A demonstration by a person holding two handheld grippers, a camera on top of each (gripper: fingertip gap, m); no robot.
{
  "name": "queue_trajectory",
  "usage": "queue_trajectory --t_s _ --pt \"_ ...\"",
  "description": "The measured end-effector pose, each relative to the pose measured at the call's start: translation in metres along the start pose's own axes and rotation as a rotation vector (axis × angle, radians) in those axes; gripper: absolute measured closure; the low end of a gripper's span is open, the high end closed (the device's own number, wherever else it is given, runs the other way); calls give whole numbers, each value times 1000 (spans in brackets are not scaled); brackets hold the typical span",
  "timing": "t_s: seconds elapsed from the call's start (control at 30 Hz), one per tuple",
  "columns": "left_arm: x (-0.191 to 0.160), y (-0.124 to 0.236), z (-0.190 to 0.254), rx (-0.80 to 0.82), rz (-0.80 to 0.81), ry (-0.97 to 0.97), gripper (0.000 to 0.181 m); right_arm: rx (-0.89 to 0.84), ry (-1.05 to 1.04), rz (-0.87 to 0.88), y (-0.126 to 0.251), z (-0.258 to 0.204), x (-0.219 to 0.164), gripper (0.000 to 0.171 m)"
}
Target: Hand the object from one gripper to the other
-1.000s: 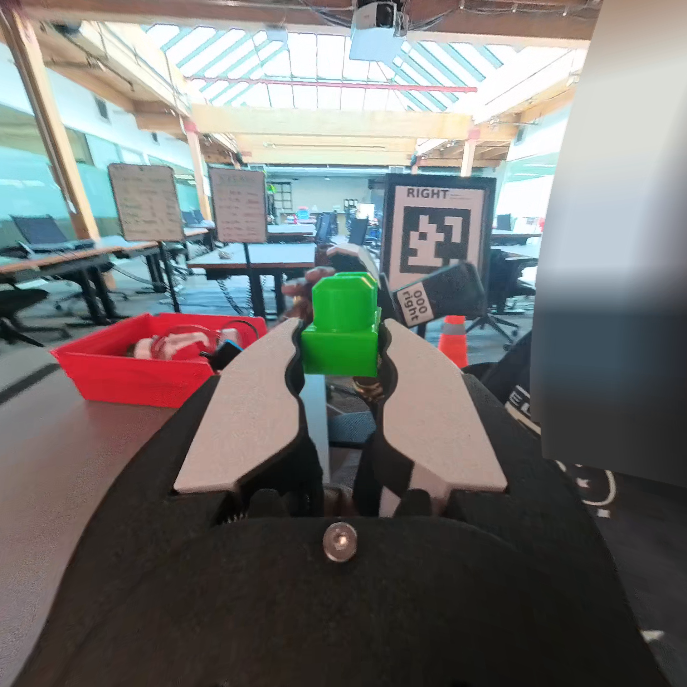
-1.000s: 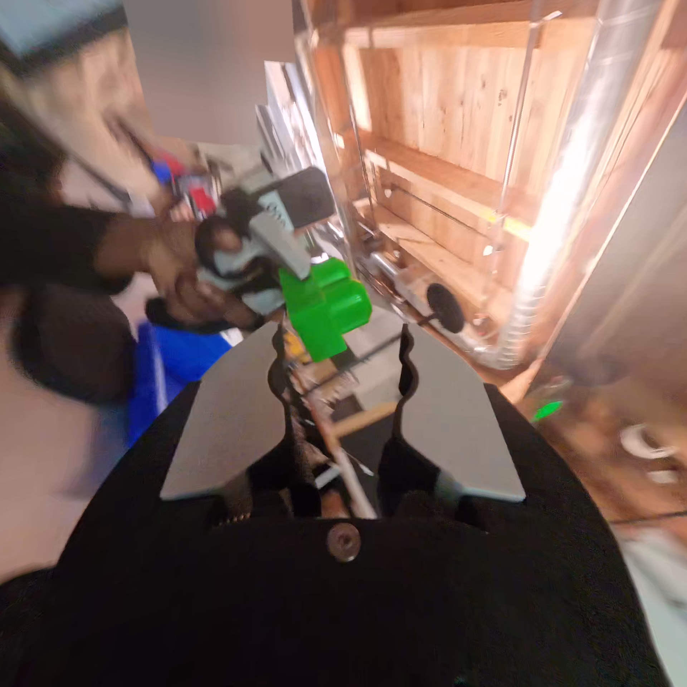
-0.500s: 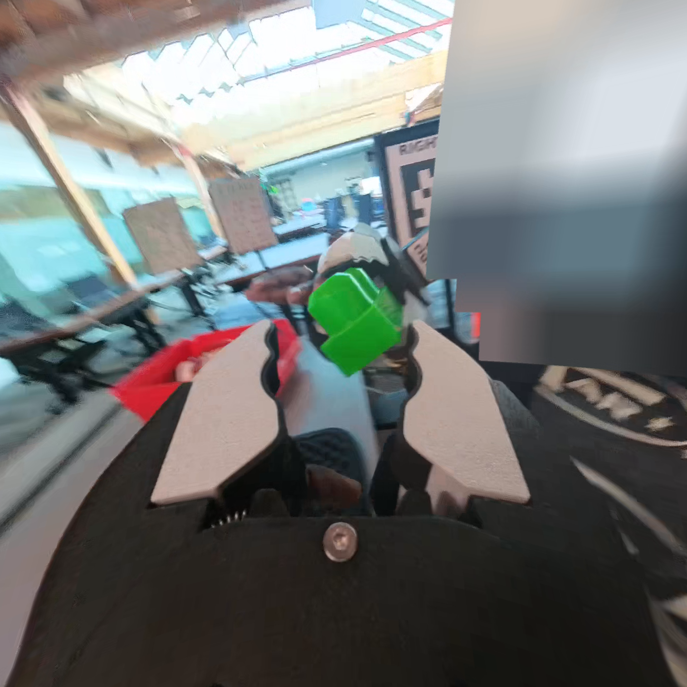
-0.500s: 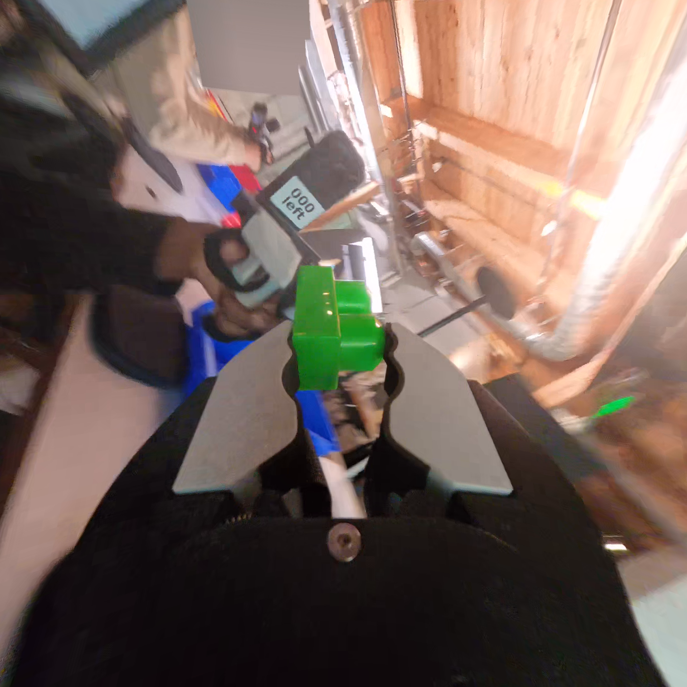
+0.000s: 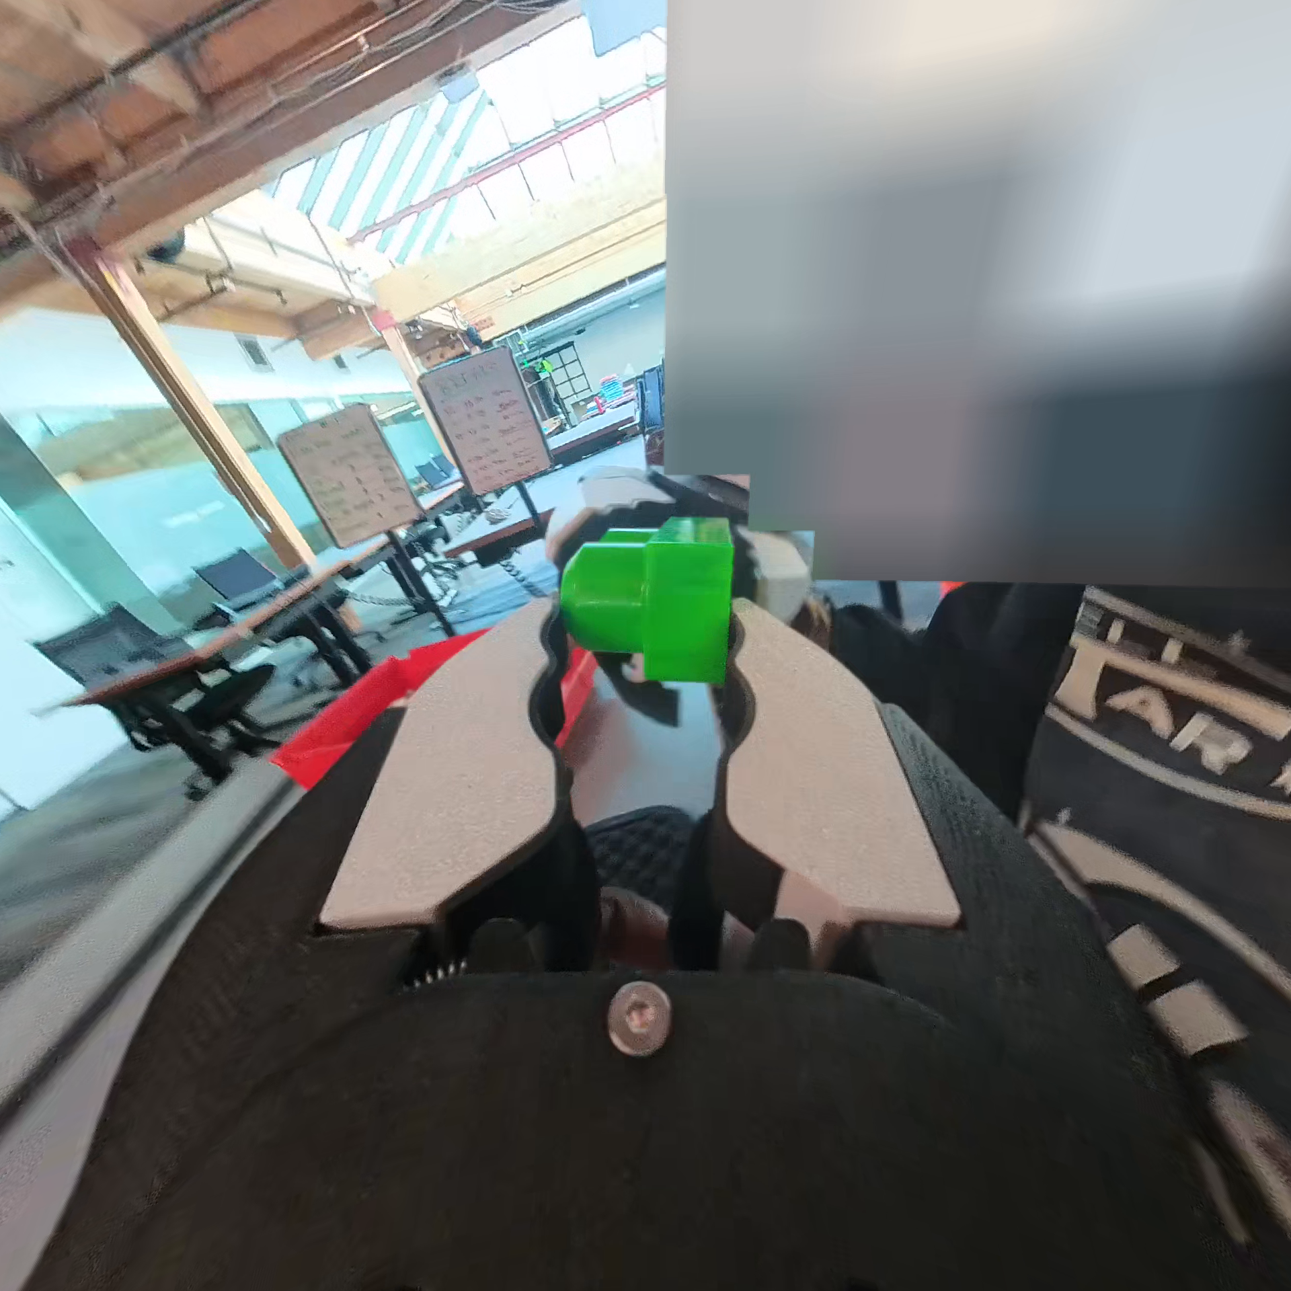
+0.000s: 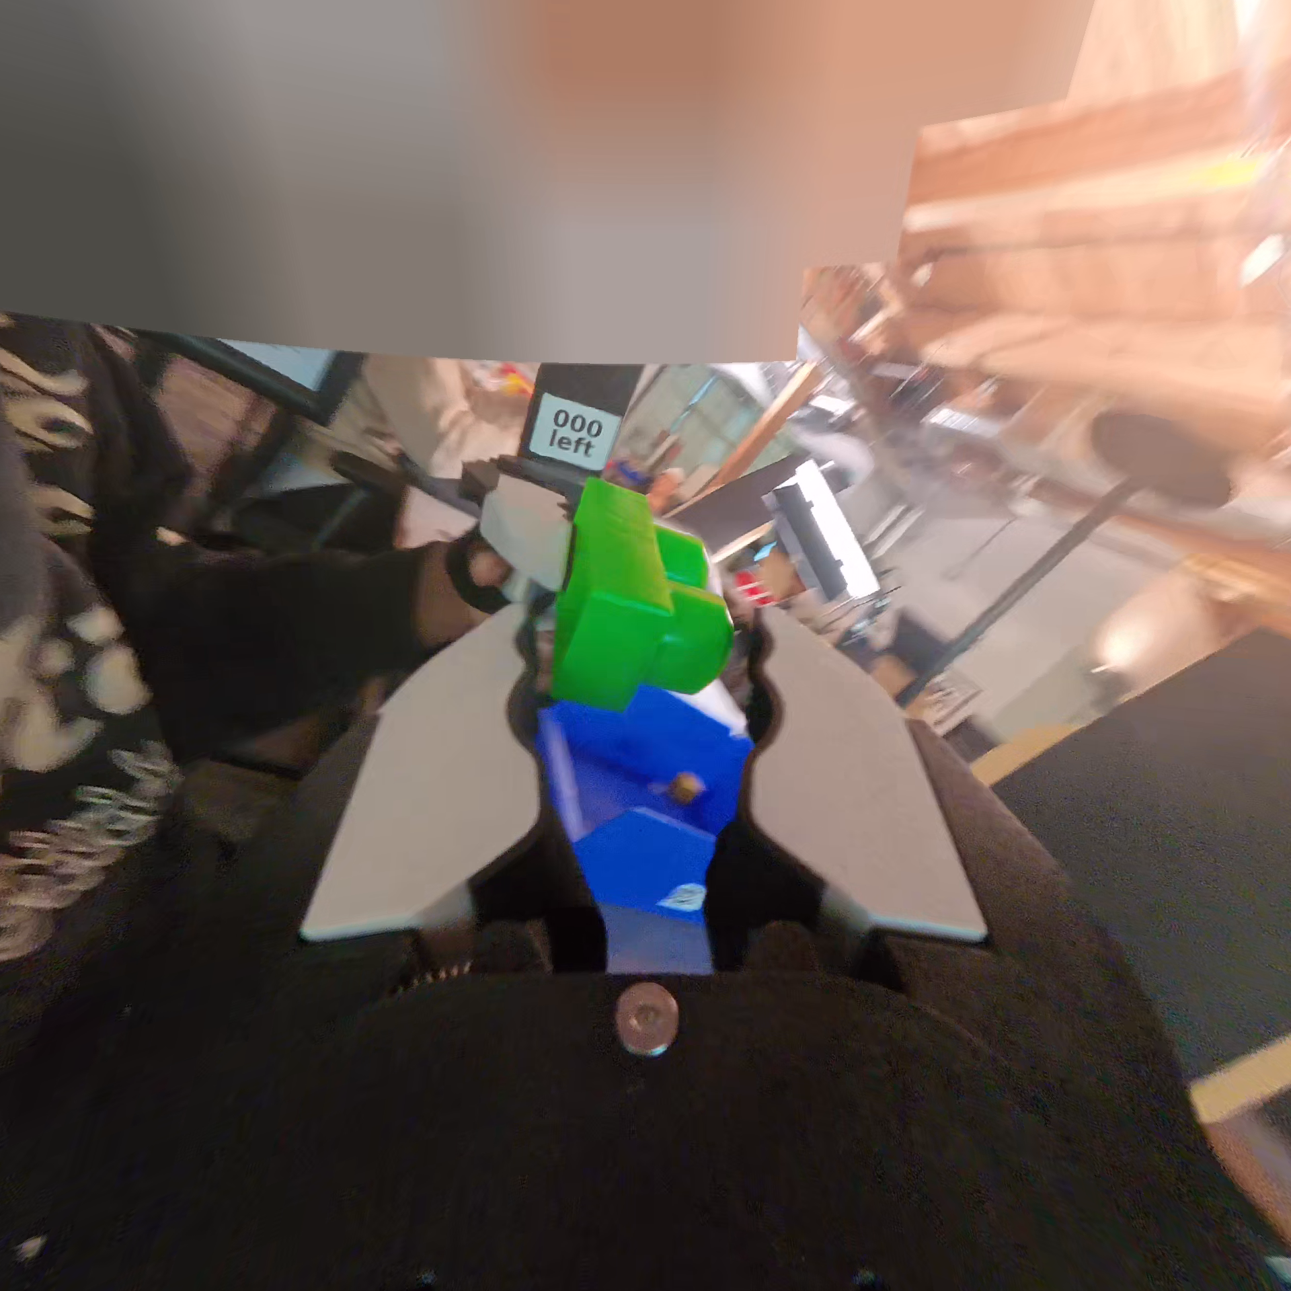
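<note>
A bright green block (image 5: 657, 601), a square base with a rounded peg, sits between the fingertips of my left gripper (image 5: 643, 615). Both left fingers press on it, the peg pointing left, so the gripper is shut on it. In the right wrist view the same block (image 6: 629, 615) lies between the tips of my right gripper (image 6: 643, 629). A small gap shows on each side, so the right gripper is open. A grey finger of the left gripper (image 6: 524, 531) shows behind the block there. Parts of the right gripper (image 5: 782, 587) show behind the block in the left wrist view.
A red bin (image 5: 335, 733) stands on the grey table (image 5: 70, 978) to the left. A blue bin (image 6: 650, 754) lies below the right gripper. The person's dark printed clothing (image 5: 1153, 768) and a hand (image 6: 447, 594) are close by. Desks, chairs and whiteboards stand far behind.
Half a second ago the right gripper was shut on the block and the left was open. Now the left is shut on it and the right has opened. Both views have swung.
</note>
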State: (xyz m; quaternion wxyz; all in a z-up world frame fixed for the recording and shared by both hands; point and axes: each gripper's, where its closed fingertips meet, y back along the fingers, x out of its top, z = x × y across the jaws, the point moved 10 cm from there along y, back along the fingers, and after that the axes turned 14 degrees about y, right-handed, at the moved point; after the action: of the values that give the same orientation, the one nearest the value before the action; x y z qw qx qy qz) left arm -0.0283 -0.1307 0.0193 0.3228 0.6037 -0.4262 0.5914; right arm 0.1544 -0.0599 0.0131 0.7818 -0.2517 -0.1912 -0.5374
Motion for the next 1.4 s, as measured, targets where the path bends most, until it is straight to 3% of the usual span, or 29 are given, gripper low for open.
queue_trajectory --t_s 0.07,0.13,0.27,0.37,0.43,0.57,0.67,0.77,0.93,1.03,1.2,1.3,1.4 --pt "1 1 -6 -19 23 152 140 -92 232 -11 2 -3 -1 95" --pt "0 1 -12 -40 27 276 140 -143 480 -88 2 -8 -2 90" --pt "-8 -2 -19 -52 -53 395 140 -171 849 -189 -1 -20 0 98" --pt "-11 -4 -19 -69 -90 426 140 -143 854 -193 -2 -23 1 113" --pt "-11 -5 -17 -94 -107 419 140 -126 860 -207 -2 -24 0 133" --pt "-10 -5 -13 -96 -88 286 135 -66 739 -199 0 -22 4 135" --pt "-9 0 -5 -15 -5 -28 108 3 491 -154 2 -16 6 135" --pt "-6 4 7 27 -6 -298 113 59 273 -83 5 -10 6 134" --pt "-6 1 16 16 -21 -390 130 99 172 -52 6 -8 5 134" --pt "-9 -2 16 -15 -32 -373 143 123 167 -65 4 -10 4 134" --pt "-4 0 13 -31 -59 -251 145 97 181 -46 2 -11 2 132" --pt "2 5 6 -46 -29 -55 145 -5 369 -36 3 -13 2 105" --pt "4 10 -5 -54 -18 157 145 -75 636 -95 3 -18 1 92"
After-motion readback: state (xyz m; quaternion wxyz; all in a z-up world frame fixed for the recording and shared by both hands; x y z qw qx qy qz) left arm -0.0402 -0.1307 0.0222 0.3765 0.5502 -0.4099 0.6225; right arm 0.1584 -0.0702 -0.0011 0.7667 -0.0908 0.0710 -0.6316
